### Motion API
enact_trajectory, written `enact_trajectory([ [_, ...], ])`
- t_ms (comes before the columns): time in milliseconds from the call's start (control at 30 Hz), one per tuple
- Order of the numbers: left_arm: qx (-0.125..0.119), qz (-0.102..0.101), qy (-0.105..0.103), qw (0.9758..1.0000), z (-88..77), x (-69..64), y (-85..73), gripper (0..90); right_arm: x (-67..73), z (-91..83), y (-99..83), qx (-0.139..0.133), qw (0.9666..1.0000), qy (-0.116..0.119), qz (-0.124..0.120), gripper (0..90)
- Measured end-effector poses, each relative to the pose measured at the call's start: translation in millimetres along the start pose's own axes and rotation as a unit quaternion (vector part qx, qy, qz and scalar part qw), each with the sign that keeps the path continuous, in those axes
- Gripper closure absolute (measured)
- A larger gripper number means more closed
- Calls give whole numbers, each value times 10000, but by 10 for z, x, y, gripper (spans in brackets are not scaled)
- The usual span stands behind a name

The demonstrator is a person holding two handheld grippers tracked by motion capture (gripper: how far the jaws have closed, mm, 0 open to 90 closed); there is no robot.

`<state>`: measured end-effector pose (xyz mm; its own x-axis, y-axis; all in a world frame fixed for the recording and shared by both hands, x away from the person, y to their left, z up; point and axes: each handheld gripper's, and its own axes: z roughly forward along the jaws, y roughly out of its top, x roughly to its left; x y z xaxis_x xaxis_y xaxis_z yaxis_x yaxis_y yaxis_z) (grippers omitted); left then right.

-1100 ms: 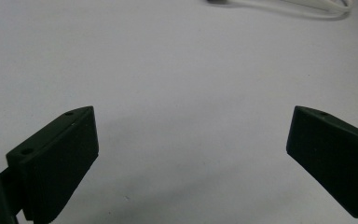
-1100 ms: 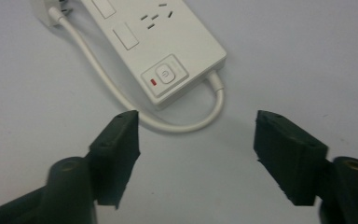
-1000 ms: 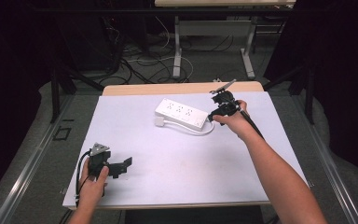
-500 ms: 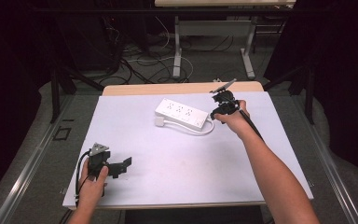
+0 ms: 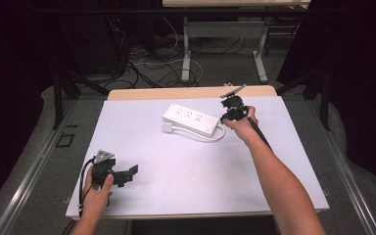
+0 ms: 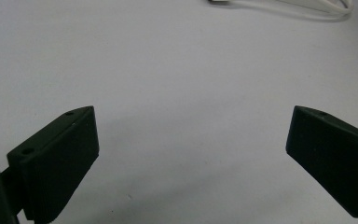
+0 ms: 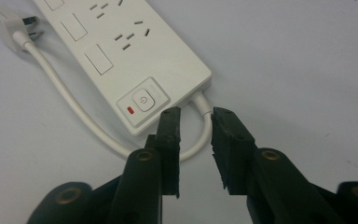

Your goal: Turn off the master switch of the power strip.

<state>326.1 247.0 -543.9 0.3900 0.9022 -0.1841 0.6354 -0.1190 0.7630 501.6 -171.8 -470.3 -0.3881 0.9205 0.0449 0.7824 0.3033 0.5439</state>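
**White power strip on the worktop, right hand-held gripper at its cable end**

A white plastic power strip (image 5: 192,118) with several socket groups is seen lying flat on the far middle part of the white worktop (image 5: 186,181), set at a slant. In the right gripper view its near end carries a square power button (image 7: 142,100) with a small red mark beside it. A white round cable (image 7: 74,109) leaves that end, loops back along the strip's side on the worktop and ends in a white plug (image 7: 9,21) whose metal pins lie near the strip's other end.

The right hand-held gripper (image 7: 195,114) is held low just past the button end of the strip. Its jaws are narrowly parted, and the short curved stretch of cable where it leaves the strip is seen in the gap between their tips; whether the jaws touch the cable cannot be told. In the high view this gripper (image 5: 231,108) is held by the person's right hand (image 5: 242,125), with the forearm stretched across the worktop.

The left hand-held gripper (image 5: 120,172) is held by the left hand (image 5: 97,193) near the worktop's near left corner, well apart from the strip. Its jaws are spread wide over bare white surface, with nothing between them.
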Motion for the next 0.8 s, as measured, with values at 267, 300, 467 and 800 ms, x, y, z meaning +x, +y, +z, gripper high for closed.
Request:
enact_trajectory([
  [267,10,22,8,10000,-4,2,-3,23,7,86,18,80,9999,-9,79,898],
  [300,12,22,10,10000,-4,3,-4,23,0,97,19,28,10000,12,23,900],
  [467,59,37,5,10000,-8,7,-2,24,16,131,43,35,10000,42,63,900],
  [800,15,-13,15,10000,0,2,-8,24,117,285,51,84,9998,145,-54,900],
])
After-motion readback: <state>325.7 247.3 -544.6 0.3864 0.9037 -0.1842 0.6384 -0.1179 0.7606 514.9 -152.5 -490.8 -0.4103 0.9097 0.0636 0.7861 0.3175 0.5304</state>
